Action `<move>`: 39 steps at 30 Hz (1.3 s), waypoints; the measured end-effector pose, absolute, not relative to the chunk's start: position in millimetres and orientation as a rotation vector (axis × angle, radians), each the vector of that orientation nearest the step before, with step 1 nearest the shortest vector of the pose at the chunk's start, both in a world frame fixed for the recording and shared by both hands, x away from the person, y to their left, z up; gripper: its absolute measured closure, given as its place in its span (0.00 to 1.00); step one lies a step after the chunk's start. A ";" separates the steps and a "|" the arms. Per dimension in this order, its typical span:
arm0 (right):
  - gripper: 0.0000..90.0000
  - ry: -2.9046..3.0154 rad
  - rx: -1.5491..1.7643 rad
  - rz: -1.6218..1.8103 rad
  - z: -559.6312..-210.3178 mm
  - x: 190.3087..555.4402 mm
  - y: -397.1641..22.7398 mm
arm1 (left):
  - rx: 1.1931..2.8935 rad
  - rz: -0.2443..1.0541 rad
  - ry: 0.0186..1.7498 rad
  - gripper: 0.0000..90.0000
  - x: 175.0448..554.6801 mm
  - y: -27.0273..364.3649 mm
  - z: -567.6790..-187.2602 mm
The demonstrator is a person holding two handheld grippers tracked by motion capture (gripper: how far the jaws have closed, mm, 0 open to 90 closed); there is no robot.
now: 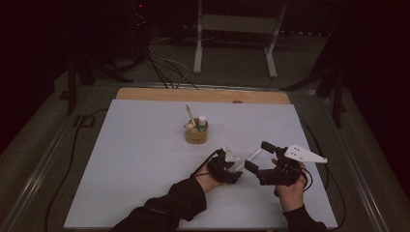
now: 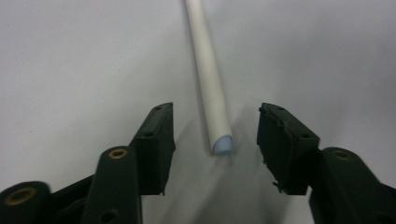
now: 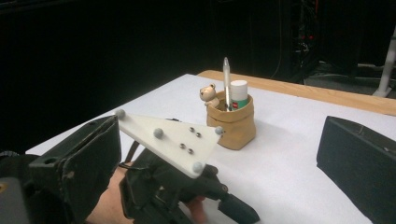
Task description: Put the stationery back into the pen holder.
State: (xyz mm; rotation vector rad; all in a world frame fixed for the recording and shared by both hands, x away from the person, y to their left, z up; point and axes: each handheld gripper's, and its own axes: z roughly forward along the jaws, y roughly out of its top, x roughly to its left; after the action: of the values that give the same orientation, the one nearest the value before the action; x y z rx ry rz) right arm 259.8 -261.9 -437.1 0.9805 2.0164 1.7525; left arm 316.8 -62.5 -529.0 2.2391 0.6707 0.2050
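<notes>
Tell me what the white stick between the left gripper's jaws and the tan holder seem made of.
White stick: probably matte plastic or rolled paper; smooth, dull tube with a pale blue end. Tan holder: looks like soft leather or kraft paper; a rolled rim and creased, sagging sides suggest so.

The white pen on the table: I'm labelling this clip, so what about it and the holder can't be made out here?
- White pen: in the left gripper view its far end is cut off by the top edge; the blurred tip shows no detail.
- In the high view the left gripper covers its near end.
- Pen holder: its wall hides the lower parts of the contents; the red label on the white tube is too small to read.
</notes>
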 end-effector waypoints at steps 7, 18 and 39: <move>0.00 2.016 0.976 1.753 -436.9 259.6 -261.9 | 2.243 0.199 0.687 0.64 323.3 -69.7 -529.2; 0.00 2.019 0.976 1.758 -437.3 259.4 -261.0 | 2.271 0.201 0.701 0.76 329.7 -82.9 -528.9; 0.00 2.018 0.979 1.766 -437.5 259.4 -261.0 | 2.289 0.219 0.722 0.88 333.6 -81.7 -518.0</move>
State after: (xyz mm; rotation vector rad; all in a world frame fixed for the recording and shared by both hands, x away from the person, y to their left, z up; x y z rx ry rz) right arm 259.4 -261.0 -437.5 0.9789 2.0183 1.7663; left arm 333.6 -81.7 -518.0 2.2890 0.7217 0.2185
